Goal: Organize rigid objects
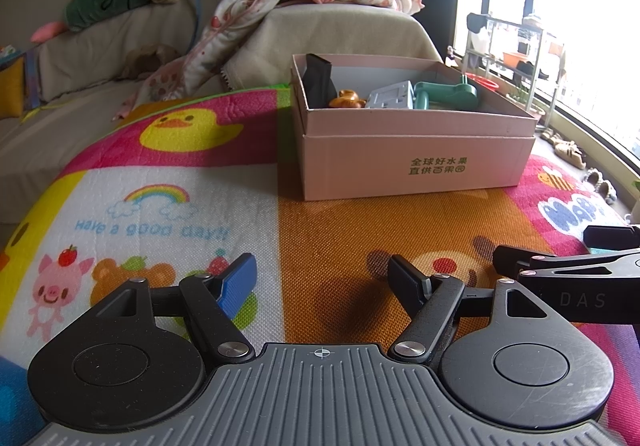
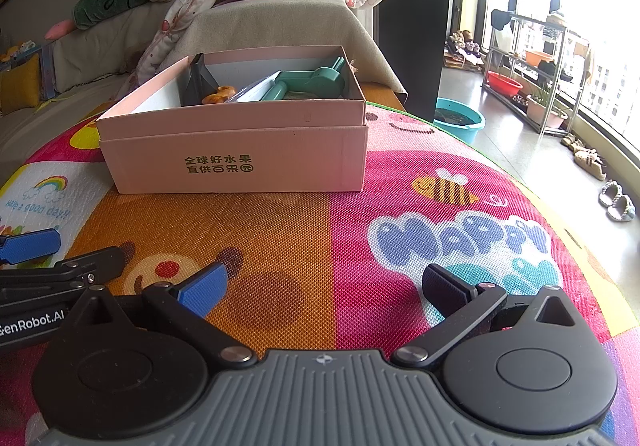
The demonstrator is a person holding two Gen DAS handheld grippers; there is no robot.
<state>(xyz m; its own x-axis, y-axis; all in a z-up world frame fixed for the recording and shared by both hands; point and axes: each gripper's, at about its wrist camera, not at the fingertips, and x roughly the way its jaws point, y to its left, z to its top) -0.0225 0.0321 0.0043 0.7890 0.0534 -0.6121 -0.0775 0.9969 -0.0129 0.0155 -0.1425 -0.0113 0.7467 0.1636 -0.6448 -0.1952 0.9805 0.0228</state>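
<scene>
From the left wrist, the left gripper (image 1: 322, 282) hangs low over the play mat (image 1: 340, 238) near its front edge, jaws spread wide with nothing between them. The pink cardboard box (image 1: 416, 161) stands farther back on the mat, toward its far edge, and holds a black funnel-shaped piece (image 1: 318, 81) in its left corner, an orange-brown toy (image 1: 347, 98) beside it, a grey block (image 1: 390, 95) and a green plastic tool (image 1: 448, 93) to the right. The right gripper (image 1: 560, 258) juts in from the right edge, just beside the left one. From the right wrist, the right gripper (image 2: 330, 286) also sits above the mat's front edge, jaws apart and empty; the box (image 2: 240, 161) lies ahead and left, its contents (image 2: 308, 83) showing over the rim, and the left gripper (image 2: 44, 258) shows at the left edge.
</scene>
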